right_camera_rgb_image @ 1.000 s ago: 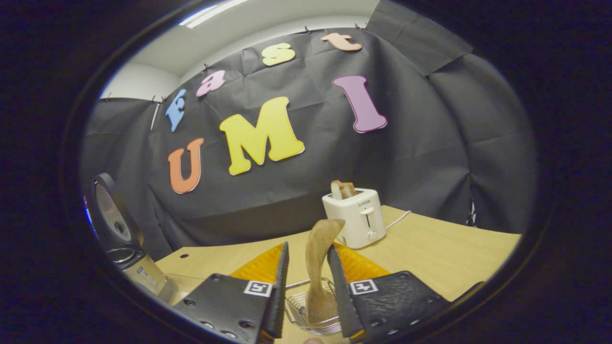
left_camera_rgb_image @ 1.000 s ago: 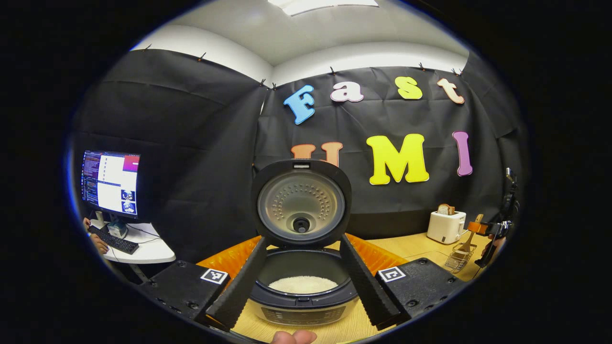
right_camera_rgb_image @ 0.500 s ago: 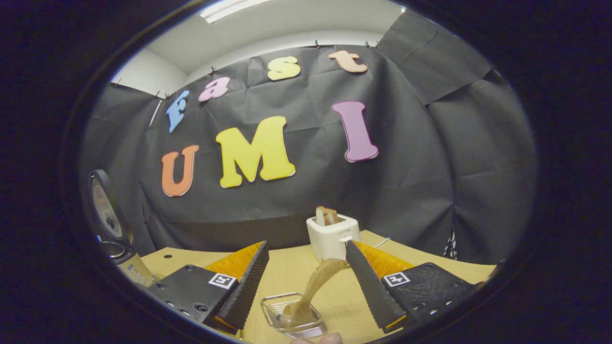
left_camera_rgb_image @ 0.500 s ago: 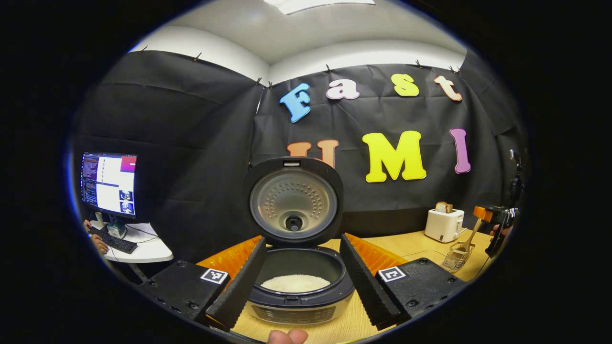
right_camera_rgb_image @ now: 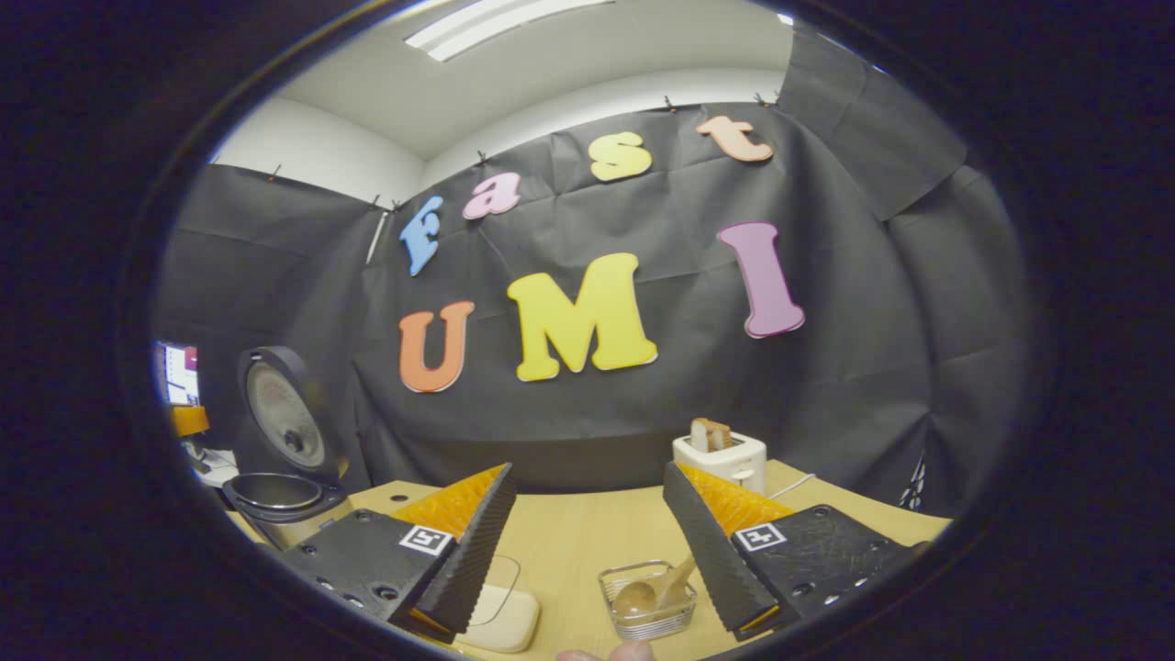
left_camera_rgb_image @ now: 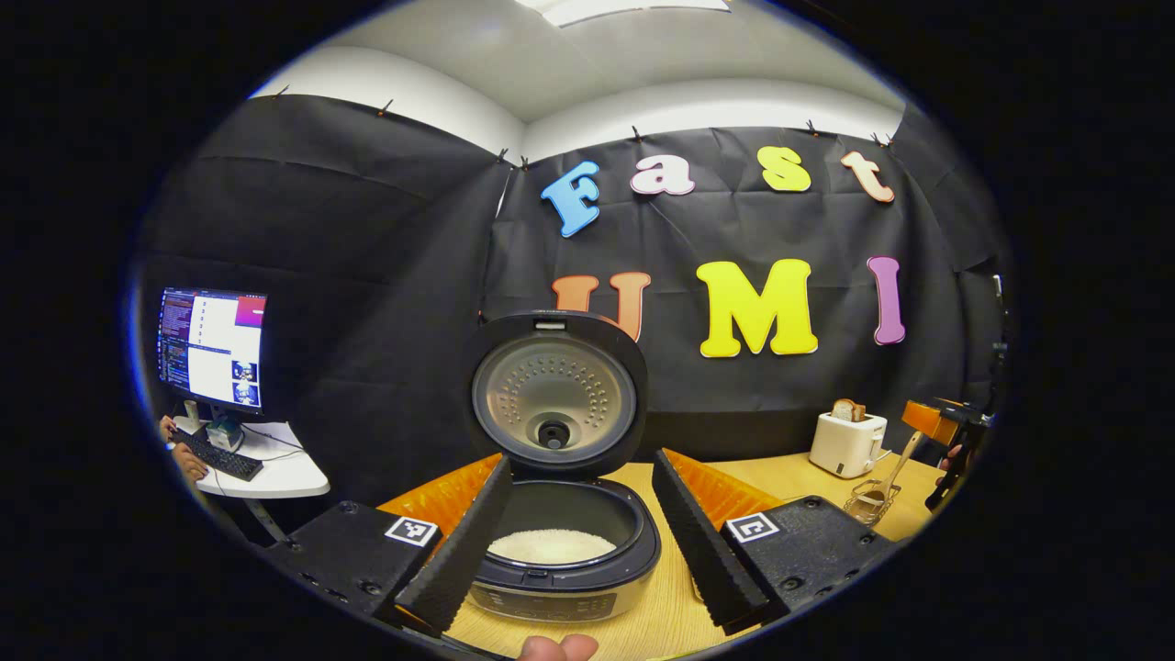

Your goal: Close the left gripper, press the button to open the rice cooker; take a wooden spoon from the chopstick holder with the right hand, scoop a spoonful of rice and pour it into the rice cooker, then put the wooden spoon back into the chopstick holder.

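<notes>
The rice cooker point(left_camera_rgb_image: 560, 588) stands open on the wooden table, its lid point(left_camera_rgb_image: 551, 395) upright and white rice point(left_camera_rgb_image: 551, 545) in the pot. My left gripper point(left_camera_rgb_image: 580, 464) is open just in front of it, a finger on each side of the pot, holding nothing. In the right gripper view the wooden spoon point(right_camera_rgb_image: 654, 592) leans in the wire chopstick holder point(right_camera_rgb_image: 643, 624). My right gripper point(right_camera_rgb_image: 588, 473) is open above and behind the holder, apart from the spoon. The left gripper view shows the right gripper point(left_camera_rgb_image: 945, 430) far right, over the holder point(left_camera_rgb_image: 870, 500).
A white toaster point(right_camera_rgb_image: 721, 456) with bread stands at the table's back by the wall. A pale flat container point(right_camera_rgb_image: 500, 617) lies left of the holder. The cooker point(right_camera_rgb_image: 280, 477) is at the far left. A desk with a monitor point(left_camera_rgb_image: 213, 349) stands beyond the table's left.
My right gripper opened, let go of the spoon's handle and drew back and up; the spoon now rests in the holder. The left gripper stayed open and backed off slightly.
</notes>
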`<control>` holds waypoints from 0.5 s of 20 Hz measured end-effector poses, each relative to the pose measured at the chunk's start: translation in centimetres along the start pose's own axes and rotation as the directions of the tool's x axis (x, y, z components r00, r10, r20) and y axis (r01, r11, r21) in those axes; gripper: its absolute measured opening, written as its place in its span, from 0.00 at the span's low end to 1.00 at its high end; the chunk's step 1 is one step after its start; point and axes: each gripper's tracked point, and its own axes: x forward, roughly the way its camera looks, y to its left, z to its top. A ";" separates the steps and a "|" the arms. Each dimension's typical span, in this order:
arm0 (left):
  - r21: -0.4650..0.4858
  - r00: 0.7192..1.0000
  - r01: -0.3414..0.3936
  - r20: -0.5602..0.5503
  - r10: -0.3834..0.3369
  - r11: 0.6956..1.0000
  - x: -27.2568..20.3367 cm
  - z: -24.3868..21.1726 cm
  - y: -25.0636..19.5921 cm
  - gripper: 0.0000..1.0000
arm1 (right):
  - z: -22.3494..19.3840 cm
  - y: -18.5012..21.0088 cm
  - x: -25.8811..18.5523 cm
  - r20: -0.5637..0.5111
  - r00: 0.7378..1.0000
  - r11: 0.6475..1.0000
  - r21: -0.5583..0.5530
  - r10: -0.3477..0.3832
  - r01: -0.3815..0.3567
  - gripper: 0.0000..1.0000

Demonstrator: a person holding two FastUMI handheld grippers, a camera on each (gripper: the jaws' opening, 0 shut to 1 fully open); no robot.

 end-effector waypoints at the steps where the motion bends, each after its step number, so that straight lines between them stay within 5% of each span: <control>1: 0.016 1.000 0.000 0.001 0.000 1.000 0.5 1.0 0.1 0.98 | 0.3 0.8 -0.3 0.007 0.999 0.999 0.001 0.034 -0.034 0.95; 7: 0.061 0.999 0.031 -0.011 -0.031 0.998 4.5 7.6 -0.2 0.98 | 1.1 2.9 -2.6 0.042 0.982 0.983 -0.019 0.184 -0.184 0.91; 10: 0.089 0.999 0.047 -0.027 -0.045 0.995 6.6 10.4 -0.1 0.98 | 1.7 2.2 -3.2 0.059 0.977 0.979 -0.021 0.203 -0.202 0.95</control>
